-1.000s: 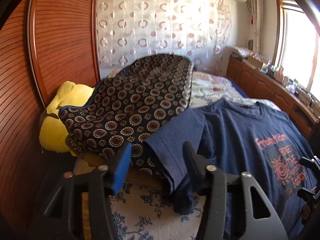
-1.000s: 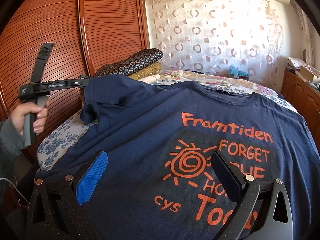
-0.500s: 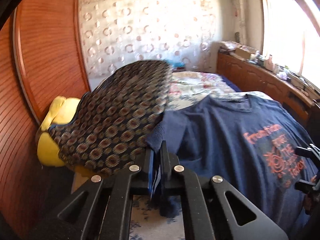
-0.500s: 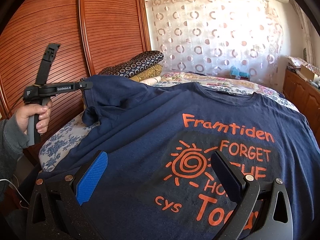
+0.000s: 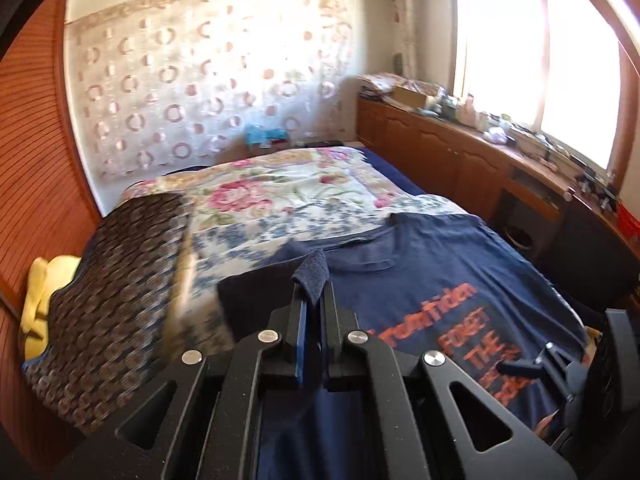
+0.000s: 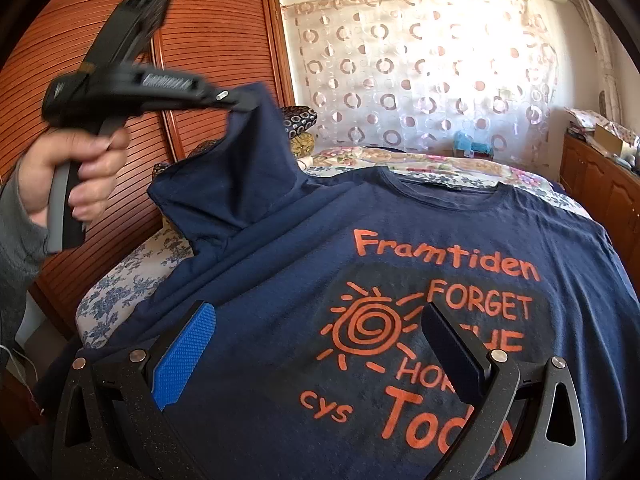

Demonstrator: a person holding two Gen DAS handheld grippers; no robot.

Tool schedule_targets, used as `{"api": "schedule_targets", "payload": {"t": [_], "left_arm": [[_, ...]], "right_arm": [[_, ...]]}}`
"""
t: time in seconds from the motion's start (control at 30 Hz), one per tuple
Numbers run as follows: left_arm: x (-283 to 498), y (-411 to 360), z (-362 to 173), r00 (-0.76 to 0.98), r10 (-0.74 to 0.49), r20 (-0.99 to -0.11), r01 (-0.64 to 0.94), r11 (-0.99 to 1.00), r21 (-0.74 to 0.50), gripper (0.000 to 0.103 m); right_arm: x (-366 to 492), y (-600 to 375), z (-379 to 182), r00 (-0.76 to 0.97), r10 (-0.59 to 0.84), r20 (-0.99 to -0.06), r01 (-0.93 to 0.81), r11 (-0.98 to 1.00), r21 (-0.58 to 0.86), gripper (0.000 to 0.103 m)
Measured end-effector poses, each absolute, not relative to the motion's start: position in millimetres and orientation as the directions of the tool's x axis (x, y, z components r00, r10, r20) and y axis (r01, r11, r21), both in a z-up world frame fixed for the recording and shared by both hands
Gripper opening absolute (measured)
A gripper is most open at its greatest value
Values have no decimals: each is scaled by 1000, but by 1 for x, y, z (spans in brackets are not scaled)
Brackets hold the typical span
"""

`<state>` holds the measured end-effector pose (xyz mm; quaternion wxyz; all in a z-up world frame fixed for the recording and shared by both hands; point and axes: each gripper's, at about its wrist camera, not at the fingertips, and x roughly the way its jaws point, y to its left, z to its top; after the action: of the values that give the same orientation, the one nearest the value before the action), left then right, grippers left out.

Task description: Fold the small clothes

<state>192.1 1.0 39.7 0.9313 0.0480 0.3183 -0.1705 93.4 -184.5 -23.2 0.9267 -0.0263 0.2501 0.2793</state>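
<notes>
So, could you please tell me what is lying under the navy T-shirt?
A floral bedspread shows beside the navy T-shirt; whatever lies beneath the shirt's middle is covered.

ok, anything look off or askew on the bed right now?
Only the T-shirt: its sleeve is pulled up off the bed, pinched in the left hand-held gripper. That is part of folding. Nothing looks spilled or damaged.

Left tongs [image 5: 311, 308] at 6 o'clock, jaws closed on a bunched fold of sleeve [image 5: 311, 276] from the navy T-shirt [image 5: 420, 276]. Shirt spread on the bed [image 5: 280, 196], orange print toward 4 o'clock. Patterned cushion [image 5: 108, 304] at 9 o'clock, blurred, yellow cloth [image 5: 38, 300] just beside it. Right tongs [image 5: 524, 368] partly visible at 4 o'clock. Window [image 5: 536, 52] at 2 o'clock; wooden cabinets [image 5: 440, 156] beneath.
</notes>
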Motion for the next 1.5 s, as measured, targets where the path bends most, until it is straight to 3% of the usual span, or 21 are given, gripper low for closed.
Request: {"api": "schedule_targets", "payload": {"t": [0.07,0.13,0.33,0.67,0.97,1.5], "left_arm": [[194,-9,42,719,-299,-627,369,929,-20,7],[195,-17,42,693,-318,-647,399,916,-23,30],[175,-7,38,694,-329,-640,418,908,-14,76],[162,37,-33,638,-249,-729,338,941,-25,80],[153,25,-82,589,-226,-776,356,935,-2,80],[150,21,-95,589,-228,-775,360,933,-1,83]], "right_arm": [[92,-186,-24,722,496,-482,-521,848,92,103],[91,-188,-23,725,489,-484,-513,853,93,103],[91,-193,-21,737,472,-483,-486,867,107,103],[96,-207,-17,760,440,-478,-437,891,124,103],[94,-206,-18,774,408,-484,-403,907,120,103],[99,-218,-19,756,407,-512,-397,908,134,103]]}}
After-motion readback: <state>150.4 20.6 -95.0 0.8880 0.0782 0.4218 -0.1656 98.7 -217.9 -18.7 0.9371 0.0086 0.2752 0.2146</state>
